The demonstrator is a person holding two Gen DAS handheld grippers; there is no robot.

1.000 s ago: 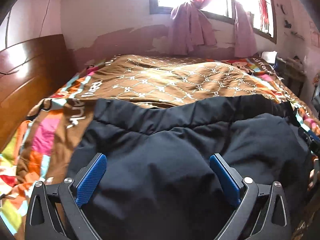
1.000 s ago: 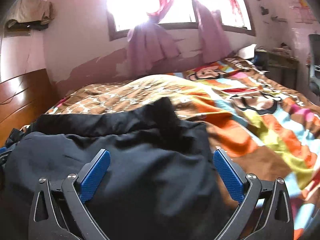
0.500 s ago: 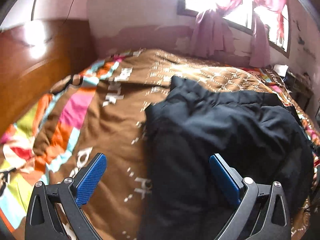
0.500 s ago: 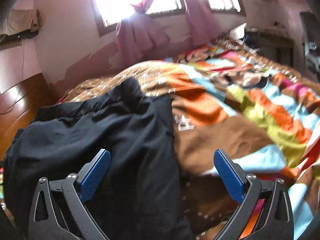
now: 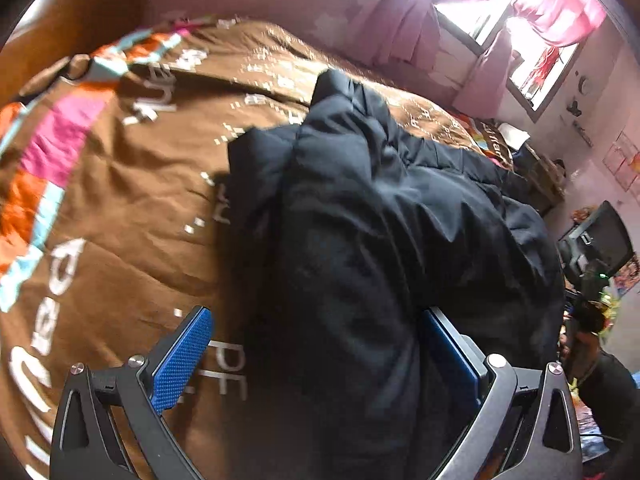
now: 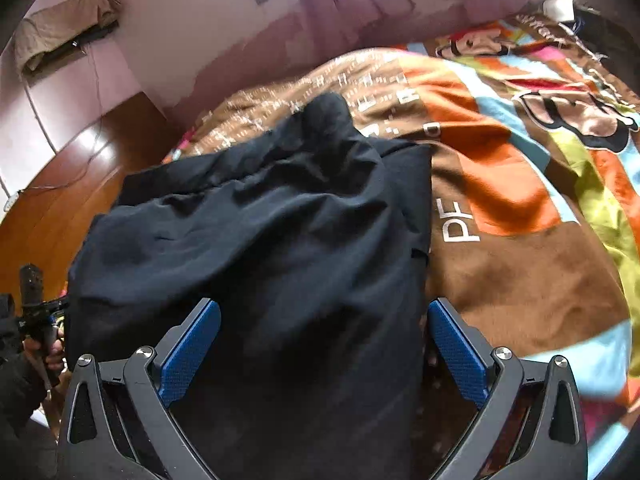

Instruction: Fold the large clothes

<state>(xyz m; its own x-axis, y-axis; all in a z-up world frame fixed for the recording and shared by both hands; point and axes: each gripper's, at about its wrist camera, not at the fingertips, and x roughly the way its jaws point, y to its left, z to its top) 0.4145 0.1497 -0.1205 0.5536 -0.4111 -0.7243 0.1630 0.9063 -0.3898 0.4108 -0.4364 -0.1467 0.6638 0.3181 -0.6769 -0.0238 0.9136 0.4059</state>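
Note:
A large black padded garment [image 5: 384, 240] lies in a folded heap on the brown patterned bedspread [image 5: 120, 200]. My left gripper [image 5: 316, 344] is open over the garment's near left edge, its blue pads [image 5: 184, 356] wide apart with cloth between them. The garment [image 6: 260, 240] also fills the right wrist view. My right gripper [image 6: 324, 344] is open over its near right edge, with the right pad [image 6: 456, 348] just past the edge above the bedspread [image 6: 520, 280]. Neither gripper holds the cloth.
A wooden headboard [image 6: 60, 208] stands at the left. A window with pink curtains [image 5: 540, 12] is beyond the bed. A dark chair [image 5: 596, 240] and clutter stand at the right. The other hand-held gripper [image 6: 36, 304] shows at the left edge.
Both grippers have dropped lower and tilted down, closing in on the garment's near corners. The left view swung left then back onto the cloth; the right one swung right then back.

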